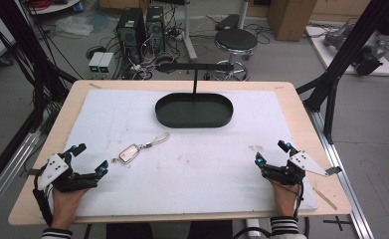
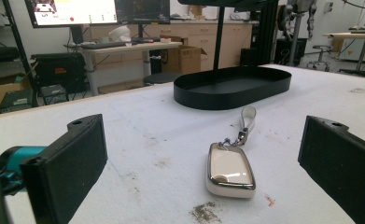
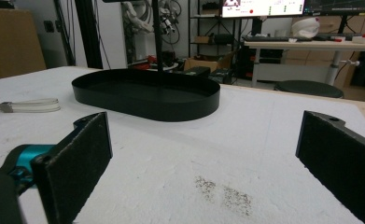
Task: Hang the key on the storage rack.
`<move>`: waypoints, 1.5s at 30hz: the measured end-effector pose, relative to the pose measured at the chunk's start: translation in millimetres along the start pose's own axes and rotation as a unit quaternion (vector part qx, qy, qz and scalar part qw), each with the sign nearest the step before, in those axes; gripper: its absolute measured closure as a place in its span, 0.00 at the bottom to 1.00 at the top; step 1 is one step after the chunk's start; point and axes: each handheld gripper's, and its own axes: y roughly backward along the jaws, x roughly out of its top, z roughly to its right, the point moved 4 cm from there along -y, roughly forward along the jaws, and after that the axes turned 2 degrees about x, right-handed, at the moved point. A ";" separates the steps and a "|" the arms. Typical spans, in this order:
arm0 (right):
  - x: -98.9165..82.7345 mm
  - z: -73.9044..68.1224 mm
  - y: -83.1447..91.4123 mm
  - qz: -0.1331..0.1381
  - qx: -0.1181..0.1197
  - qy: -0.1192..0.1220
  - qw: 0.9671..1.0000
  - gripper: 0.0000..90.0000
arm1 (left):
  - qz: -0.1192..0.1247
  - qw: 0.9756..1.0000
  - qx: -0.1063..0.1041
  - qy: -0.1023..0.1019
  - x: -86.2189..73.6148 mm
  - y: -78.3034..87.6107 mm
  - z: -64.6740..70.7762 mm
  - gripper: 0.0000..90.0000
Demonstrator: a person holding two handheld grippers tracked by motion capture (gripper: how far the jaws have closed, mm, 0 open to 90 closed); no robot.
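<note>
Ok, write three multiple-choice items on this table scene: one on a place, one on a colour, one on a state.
1. The white key fob with its strap lies nearest:
A. the left gripper
B. the right gripper
C. inside the tray

2. The oval metal tray is:
A. white
B. black
C. red

3. The left gripper's jaws are:
A. shut on the fob
B. shut on nothing
C. open

Key: 1 A, the fob lies just ahead of the left jaws; 2 B, its wall is black; 3 C, the pads stand wide apart.
</note>
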 end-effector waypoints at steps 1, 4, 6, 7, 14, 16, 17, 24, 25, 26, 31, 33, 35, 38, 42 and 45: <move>0.0 0.0 0.0 0.000 0.000 0.000 1.000 0.03 | 0.000 1.000 0.001 0.000 0.0 -0.1 -0.3 0.02; 0.0 0.2 0.4 0.001 0.001 -0.007 1.000 0.03 | 0.001 1.000 0.001 0.000 0.0 0.0 -0.3 0.02; 0.3 1.1 0.5 0.006 -0.002 -0.001 1.000 0.03 | -0.003 1.000 0.002 0.002 0.0 -0.8 -0.2 0.02; 0.0 0.0 1.0 0.003 0.000 -0.005 1.000 0.03 | -0.005 1.000 0.002 0.001 0.0 -1.0 -0.3 0.02; 0.1 -0.6 0.7 0.005 -0.004 0.004 1.000 0.03 | -0.006 1.000 0.008 0.003 0.1 -1.3 -1.0 0.02; 0.1 -0.6 0.8 0.005 -0.004 0.000 1.000 0.03 | -0.007 1.000 0.007 0.003 0.1 -1.3 -1.2 0.02; 0.1 -0.5 0.9 0.005 -0.004 0.001 1.000 0.03 | -0.008 1.000 0.005 0.004 0.2 -1.5 -1.2 0.02; 0.2 -0.6 1.0 0.008 -0.005 0.003 1.000 0.03 | -0.036 0.999 0.009 0.008 4.4 -4.4 -1.2 0.02; 0.2 -0.9 1.3 0.008 -0.008 0.002 1.000 0.03 | -0.055 0.998 -0.003 0.015 9.7 -7.1 -1.3 0.02; 0.0 -1.0 1.5 0.007 -0.009 0.002 1.000 0.03 | -0.055 0.998 -0.003 0.015 9.7 -7.1 -1.3 0.02; 0.1 -1.2 0.9 0.005 -0.005 0.005 1.000 0.03 | -0.074 0.997 -0.035 -0.012 29.2 -18.8 2.1 0.02; 0.1 -1.4 1.0 0.006 -0.004 0.003 1.000 0.03 | -0.097 0.994 -0.058 -0.014 39.0 -29.1 4.6 0.02; 0.2 -0.8 0.9 0.007 -0.005 0.009 1.000 0.03 | -0.105 0.992 -0.063 -0.017 42.1 -32.8 5.2 0.02; 0.0 -2.2 1.2 0.006 -0.007 0.006 1.000 0.03 | -0.129 0.988 -0.088 -0.018 52.1 -48.5 8.9 0.02; -0.1 -2.3 1.3 0.007 -0.005 0.004 1.000 0.03 | -0.154 0.983 -0.102 -0.012 55.9 -59.4 9.0 0.02; 0.1 -1.5 1.3 0.009 -0.006 0.006 1.000 0.03 | -0.179 0.977 -0.114 -0.017 63.7 -73.1 7.6 0.02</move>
